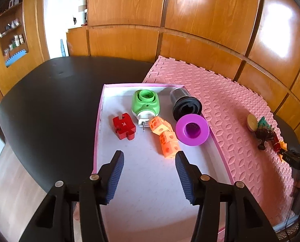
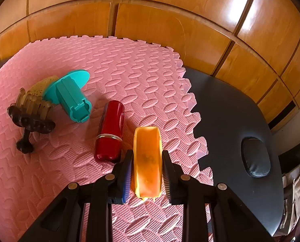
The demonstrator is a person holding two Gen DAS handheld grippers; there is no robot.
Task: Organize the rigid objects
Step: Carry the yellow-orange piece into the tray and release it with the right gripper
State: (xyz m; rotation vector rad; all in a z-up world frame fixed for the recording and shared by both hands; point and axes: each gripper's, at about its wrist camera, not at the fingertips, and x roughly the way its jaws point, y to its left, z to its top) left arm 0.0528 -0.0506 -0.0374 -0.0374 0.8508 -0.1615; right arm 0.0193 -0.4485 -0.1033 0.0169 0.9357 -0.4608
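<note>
Hovering wide open over the tray [image 1: 98, 125], left tongs [image 1: 149, 157]; right tongs [image 2: 147, 155] clamp the orange piece [image 2: 147, 161].

I am seeing the tray [image 1: 101, 109] lying left of the mat [image 1: 240, 121]; blocks [image 1: 166, 139] sitting inside; brush [image 2: 32, 115] resting on the mat.

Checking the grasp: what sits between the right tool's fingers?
In the right wrist view, the orange piece lies lengthwise between the right tool's fingers, on the pink mat. Contact can't be confirmed.
</note>
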